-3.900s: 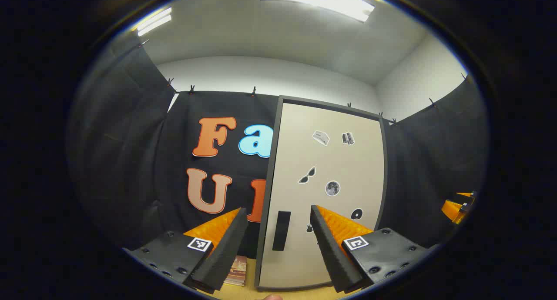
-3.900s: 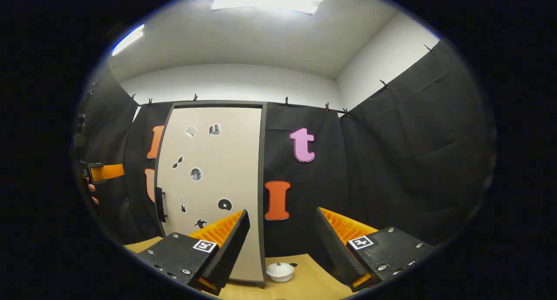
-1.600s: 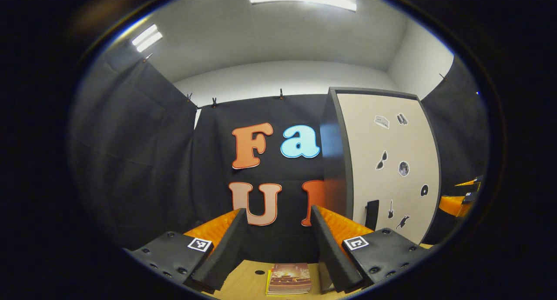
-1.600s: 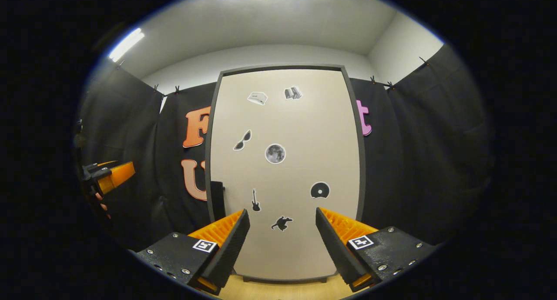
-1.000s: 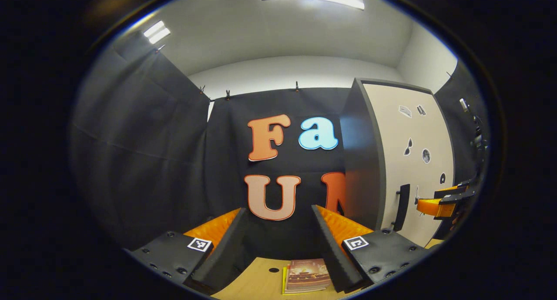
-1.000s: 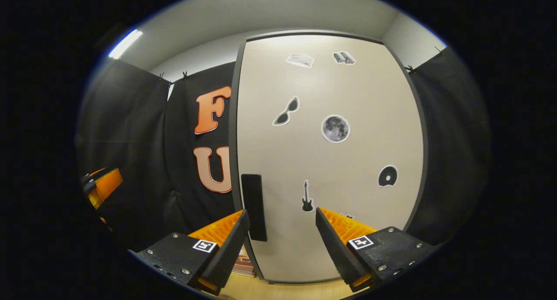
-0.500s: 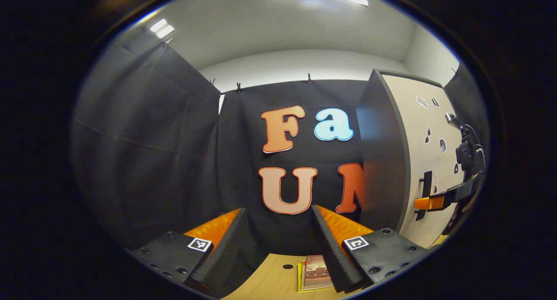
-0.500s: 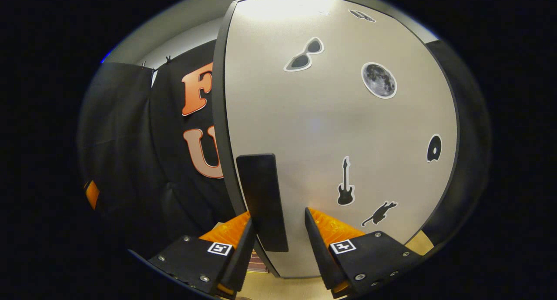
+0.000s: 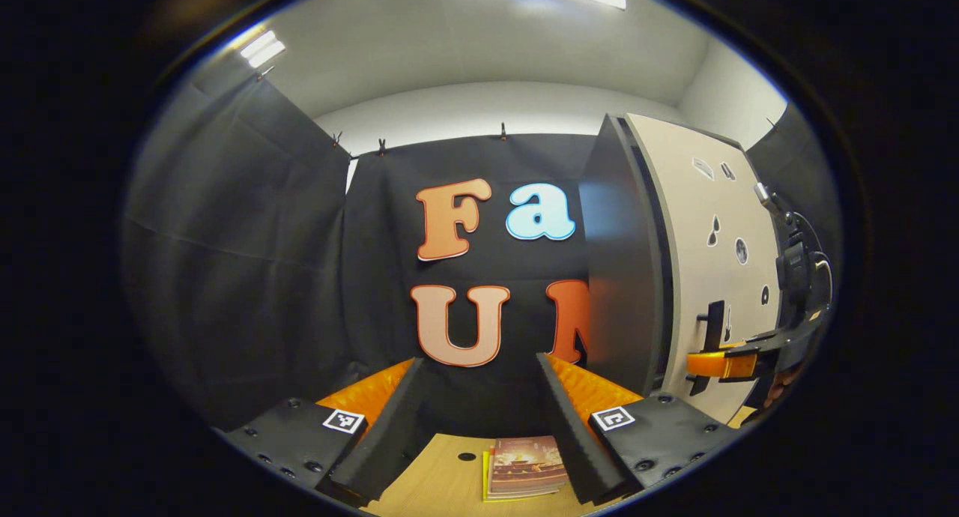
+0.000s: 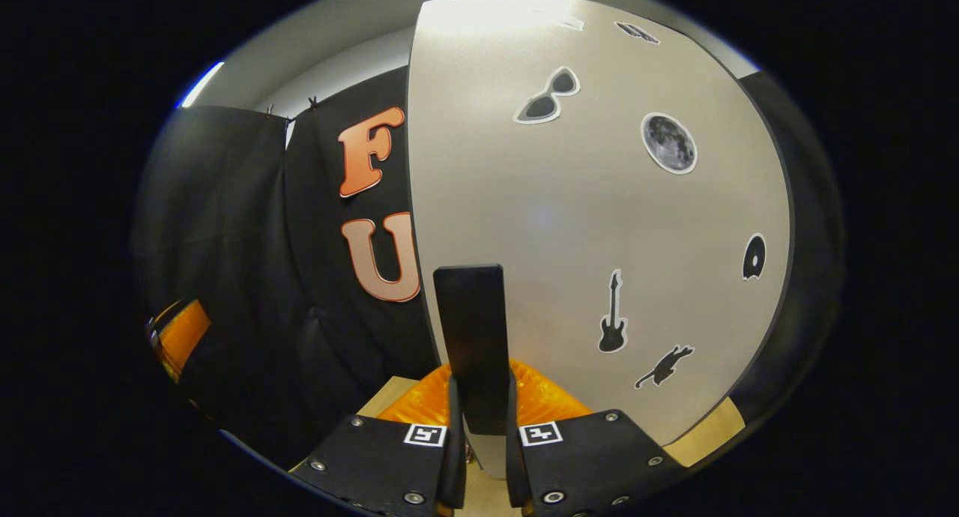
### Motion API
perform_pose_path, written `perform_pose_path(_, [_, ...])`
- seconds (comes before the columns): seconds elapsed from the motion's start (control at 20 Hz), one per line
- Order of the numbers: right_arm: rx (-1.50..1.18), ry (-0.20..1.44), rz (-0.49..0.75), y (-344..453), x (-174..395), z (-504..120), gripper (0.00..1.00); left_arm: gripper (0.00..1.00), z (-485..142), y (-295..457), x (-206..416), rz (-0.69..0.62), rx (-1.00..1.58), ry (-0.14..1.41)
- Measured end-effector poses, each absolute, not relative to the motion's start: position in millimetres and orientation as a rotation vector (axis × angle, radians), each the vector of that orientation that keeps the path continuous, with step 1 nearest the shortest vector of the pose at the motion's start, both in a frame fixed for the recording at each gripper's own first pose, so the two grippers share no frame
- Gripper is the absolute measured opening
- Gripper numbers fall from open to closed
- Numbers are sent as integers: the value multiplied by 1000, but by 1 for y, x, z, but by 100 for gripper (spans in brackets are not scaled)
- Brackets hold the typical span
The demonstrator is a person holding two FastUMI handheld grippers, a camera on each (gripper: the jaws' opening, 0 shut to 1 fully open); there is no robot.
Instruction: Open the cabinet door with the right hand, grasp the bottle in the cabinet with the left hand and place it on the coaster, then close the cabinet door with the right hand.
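Our right gripper [image 10: 479, 427] is clamped on the flat black upright handle [image 10: 473, 337] of the beige cabinet door [image 10: 584, 217], both fingers pressing its lower end at six o'clock in the right gripper view; the door looks barely cracked open, a dark gap showing at its edge in the left gripper view; our left gripper [image 9: 476, 419] waits with fingers spread and empty above the pale wooden table [image 9: 442, 483], a stack of booklets [image 9: 524, 468] at six o'clock; the bottle, we judge, sits hidden behind the door; opening, fetching, placing and closing remain.
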State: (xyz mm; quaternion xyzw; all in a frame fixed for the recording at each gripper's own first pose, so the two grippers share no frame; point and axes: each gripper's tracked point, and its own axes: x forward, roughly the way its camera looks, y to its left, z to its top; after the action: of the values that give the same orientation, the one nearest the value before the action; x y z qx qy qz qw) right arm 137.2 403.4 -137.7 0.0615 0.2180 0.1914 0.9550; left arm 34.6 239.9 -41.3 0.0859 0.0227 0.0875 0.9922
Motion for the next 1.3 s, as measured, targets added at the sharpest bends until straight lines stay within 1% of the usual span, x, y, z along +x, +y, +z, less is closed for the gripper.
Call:
perform_pose_path(0.2, [141, 445, 472, 384, 96, -126, 21, 94, -31, 209, 26, 174, 129, 35])
perform_pose_path(0.3, [155, 431, 488, 373, 80, -120, 21, 93, -29, 196, 24, 177, 119, 38])
perform_pose_path(0.4, [154, 416, 505, 358, 59, -117, 21, 96, -24, 189, 23, 193, 140, 35])
perform_pose_path(0.45, [160, 419, 520, 352, 50, -116, 21, 95, -22, 184, 24, 197, 141, 36])
perform_pose_path(0.5, [174, 419, 532, 343, 39, -114, 21, 96, -22, 178, 27, 195, 136, 37])
perform_pose_path(0.55, [183, 419, 541, 334, 30, -112, 21, 94, -21, 171, 28, 193, 131, 36])
perform_pose_path(0.6, [187, 412, 545, 327, 26, -109, 21, 93, -19, 163, 28, 190, 127, 36])
perform_pose_path(0.7, [173, 382, 545, 321, 23, -106, 21, 93, -21, 147, 32, 173, 130, 41])
perform_pose_path(0.9, [210, 389, 559, 292, -2, -100, 21, 93, -24, 113, 41, 139, 131, 42])
perform_pose_path(1.0, [215, 368, 560, 287, -6, -97, 21, 93, -26, 96, 46, 118, 127, 43])
perform_pose_path(1.05, [216, 350, 557, 284, -7, -96, 17, 93, -29, 87, 48, 105, 121, 44])
perform_pose_path(1.1, [220, 339, 552, 282, -8, -96, 21, 93, -32, 78, 48, 93, 116, 48])
perform_pose_path(1.3, [248, 334, 546, 271, -14, -94, 21, 93, -34, 47, 54, 51, 125, 49])
